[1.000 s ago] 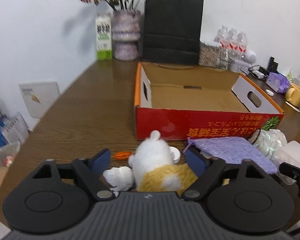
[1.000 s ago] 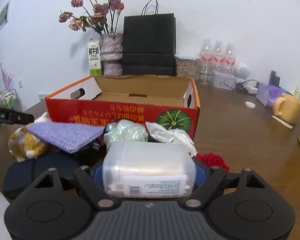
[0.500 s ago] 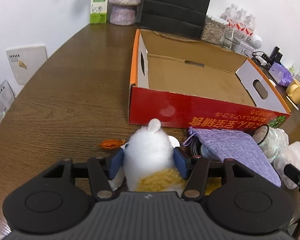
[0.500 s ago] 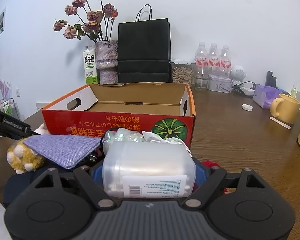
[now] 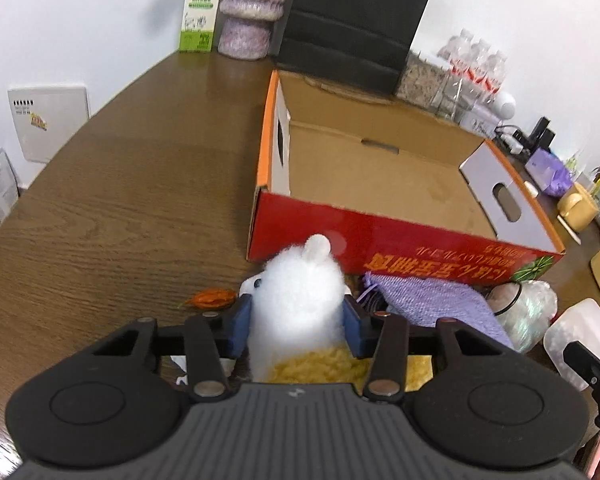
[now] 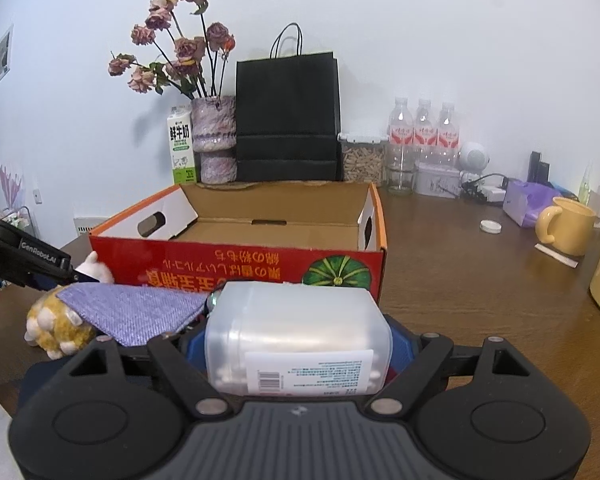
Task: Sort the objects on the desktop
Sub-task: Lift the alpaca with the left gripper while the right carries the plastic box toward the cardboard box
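Observation:
My left gripper (image 5: pixel 298 320) is shut on a white and yellow plush toy (image 5: pixel 300 300) and holds it just in front of the red cardboard box (image 5: pixel 400 240). The toy also shows in the right wrist view (image 6: pixel 58 326). My right gripper (image 6: pixel 296 344) is shut on a translucent plastic container (image 6: pixel 296 340) with a white label, near the front wall of the box (image 6: pixel 236 268). The box is open and nothing shows inside it. A purple woven pouch (image 5: pixel 432 304) lies between the two grippers, also in the right wrist view (image 6: pixel 136 312).
A small orange object (image 5: pixel 210 299) lies left of the toy. A shiny crumpled bag (image 5: pixel 528 312) lies beside the pouch. Behind the box stand a black paper bag (image 6: pixel 288 120), a vase (image 6: pixel 214 140), a milk carton (image 6: pixel 180 146) and bottles (image 6: pixel 424 132). A yellow mug (image 6: pixel 568 224) is at the right.
My left gripper has closed on the plush toy and lifted it towards the box. My right gripper has raised the plastic container, still held.

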The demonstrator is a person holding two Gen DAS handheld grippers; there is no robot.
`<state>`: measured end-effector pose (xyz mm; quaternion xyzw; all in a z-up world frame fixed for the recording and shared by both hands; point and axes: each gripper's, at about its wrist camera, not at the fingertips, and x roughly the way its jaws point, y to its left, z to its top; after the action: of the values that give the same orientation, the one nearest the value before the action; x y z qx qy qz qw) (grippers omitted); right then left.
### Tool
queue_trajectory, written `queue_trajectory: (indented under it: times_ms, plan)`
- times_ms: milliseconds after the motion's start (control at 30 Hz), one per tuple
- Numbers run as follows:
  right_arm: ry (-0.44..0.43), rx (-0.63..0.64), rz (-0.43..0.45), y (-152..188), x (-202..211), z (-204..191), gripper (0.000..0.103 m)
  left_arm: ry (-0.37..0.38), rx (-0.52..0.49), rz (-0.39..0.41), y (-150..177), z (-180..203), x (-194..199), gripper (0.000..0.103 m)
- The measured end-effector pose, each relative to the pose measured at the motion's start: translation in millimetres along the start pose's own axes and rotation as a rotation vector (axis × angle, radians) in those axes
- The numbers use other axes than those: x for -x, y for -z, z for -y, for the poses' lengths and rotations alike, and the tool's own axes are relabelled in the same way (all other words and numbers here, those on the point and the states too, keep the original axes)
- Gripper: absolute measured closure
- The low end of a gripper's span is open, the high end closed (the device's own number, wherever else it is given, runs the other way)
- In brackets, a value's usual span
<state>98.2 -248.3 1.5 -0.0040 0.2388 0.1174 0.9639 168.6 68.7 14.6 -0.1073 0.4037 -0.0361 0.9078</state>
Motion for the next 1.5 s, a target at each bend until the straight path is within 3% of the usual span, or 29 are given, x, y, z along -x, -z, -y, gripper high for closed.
queue_trajectory:
  times_ms: [233, 633, 933, 1267, 1500]
  plan:
    - [0.001, 0.004, 0.032, -10.0, 7.7, -1.1, 0.021, 0.017, -0.016, 0.093, -5.9, 5.2, 29.3, 0.058]
    - [-0.003, 0.014, 0.093, -29.5, 12.3, -4.9, 0.021, 0.001, -0.079, 0.336, -15.9, 25.8, 86.6, 0.058]
    - [0.009, 0.033, 0.142, -65.3, -4.7, -4.7, 0.021, -0.004, -0.087, 0.463, -48.3, 49.0, 93.2, 0.058]
    - [0.031, 0.066, 0.119, -110.7, -61.3, -7.3, 0.021, -0.060, -0.116, 0.500, -93.4, 84.6, 46.3, 0.058]
    - [0.064, 0.079, 0.024, -142.6, -134.9, -7.1, 0.021, -0.149, -0.112, 0.432, -124.6, 100.5, -22.7, 0.058]
